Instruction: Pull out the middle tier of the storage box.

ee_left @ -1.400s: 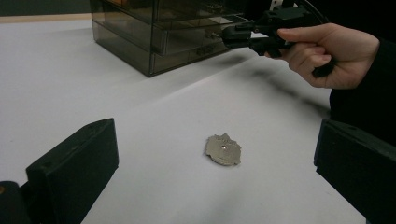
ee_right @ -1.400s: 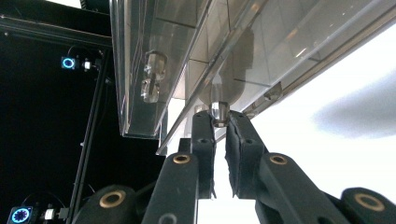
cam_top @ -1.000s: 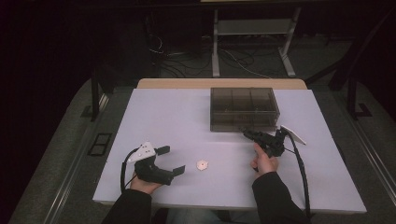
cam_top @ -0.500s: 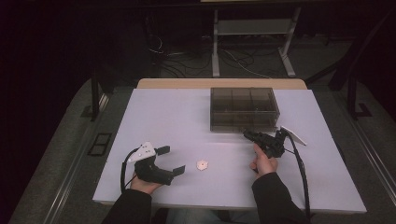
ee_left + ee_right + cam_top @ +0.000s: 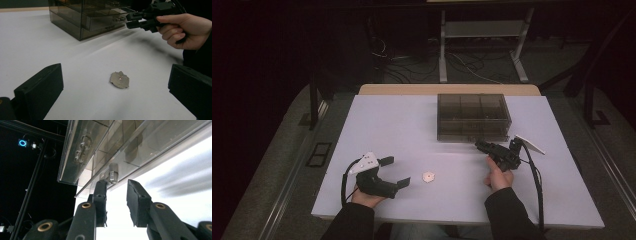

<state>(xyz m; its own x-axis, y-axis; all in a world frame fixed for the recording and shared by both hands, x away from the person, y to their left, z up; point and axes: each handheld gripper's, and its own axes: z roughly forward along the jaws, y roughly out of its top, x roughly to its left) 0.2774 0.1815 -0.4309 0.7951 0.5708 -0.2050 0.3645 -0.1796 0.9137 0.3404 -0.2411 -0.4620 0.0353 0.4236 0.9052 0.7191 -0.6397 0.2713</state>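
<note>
White counter (image 5: 377, 125) under dim light: right hand-held gripper (image 5: 480, 145), jaws narrowly apart, lines up on a drawer knob (image 5: 113, 176) of the smoky drawer box (image 5: 472, 116), probably to pull it. Left hand-held gripper (image 5: 395, 172) rests wide, framing the small metal badge (image 5: 428, 176) nearby for pickup.

The smoky drawer box (image 5: 473, 118) blocks the desk's (image 5: 387, 125) far edge right of centre; the desk's left half lies bare, with a small badge (image 5: 428, 176) near the front edge.
</note>
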